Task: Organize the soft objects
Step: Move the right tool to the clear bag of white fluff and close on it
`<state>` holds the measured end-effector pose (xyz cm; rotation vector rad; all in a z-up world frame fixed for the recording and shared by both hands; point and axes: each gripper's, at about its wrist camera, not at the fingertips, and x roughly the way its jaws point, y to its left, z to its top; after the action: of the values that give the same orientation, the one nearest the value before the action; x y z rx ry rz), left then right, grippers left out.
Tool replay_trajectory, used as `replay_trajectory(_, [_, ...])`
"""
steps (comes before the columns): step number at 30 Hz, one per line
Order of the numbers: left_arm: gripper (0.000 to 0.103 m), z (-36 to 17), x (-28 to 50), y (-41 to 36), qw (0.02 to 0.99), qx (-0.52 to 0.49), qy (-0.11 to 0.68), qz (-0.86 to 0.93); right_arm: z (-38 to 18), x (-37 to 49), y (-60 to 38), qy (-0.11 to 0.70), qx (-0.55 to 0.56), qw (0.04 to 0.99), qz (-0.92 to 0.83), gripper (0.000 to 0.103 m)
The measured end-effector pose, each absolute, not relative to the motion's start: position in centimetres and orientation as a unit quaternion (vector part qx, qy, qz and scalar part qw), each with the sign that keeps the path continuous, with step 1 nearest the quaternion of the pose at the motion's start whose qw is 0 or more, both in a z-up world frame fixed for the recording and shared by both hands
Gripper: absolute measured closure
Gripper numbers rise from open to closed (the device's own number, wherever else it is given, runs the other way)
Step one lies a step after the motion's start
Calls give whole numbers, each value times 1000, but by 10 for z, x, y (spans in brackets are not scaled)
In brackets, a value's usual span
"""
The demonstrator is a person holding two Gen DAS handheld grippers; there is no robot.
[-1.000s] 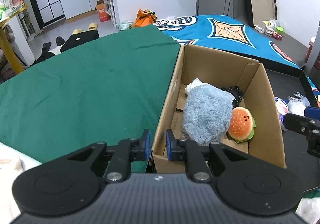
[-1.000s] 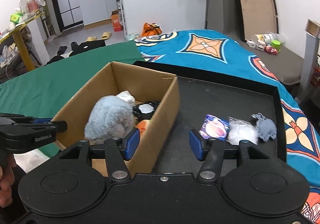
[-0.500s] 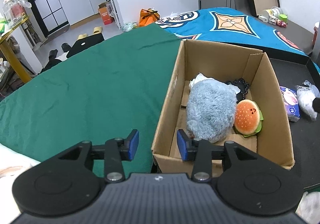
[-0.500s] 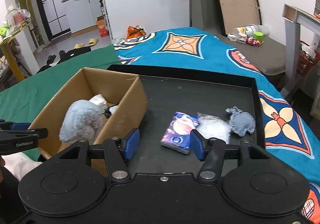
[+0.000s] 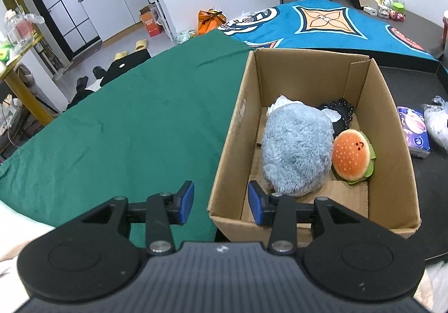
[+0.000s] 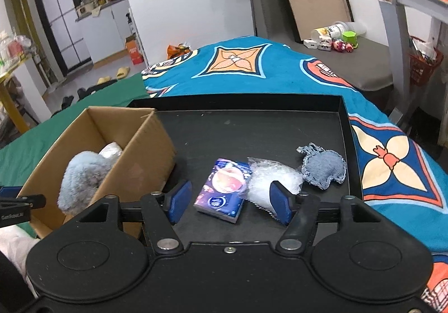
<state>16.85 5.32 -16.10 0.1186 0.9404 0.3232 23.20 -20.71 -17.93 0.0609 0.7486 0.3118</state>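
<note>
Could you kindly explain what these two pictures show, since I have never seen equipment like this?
No robot here: a person holds one two-fingered tool in each hand, each with a wide-angle camera looking along its fingers. The black shape at the bottom of each picture is the tool itself.

The left gripper hangs over the near edge of the cardboard box, which holds a fluffy blue plush and a burger plush. The right gripper faces the black tray, where a tissue pack, a clear plastic bag and a denim pouch lie.

Both sets of jaws are open; nothing is held.
</note>
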Motion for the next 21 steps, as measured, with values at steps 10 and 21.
replay_trajectory(10, [62,-162,171,43,871,91,450,171,-201,246,-235,355,123,917,135,33])
replay_trajectory(21, [62,-166,179,29,863,126,454,182,-227,263,-250,361,179,907,123,30])
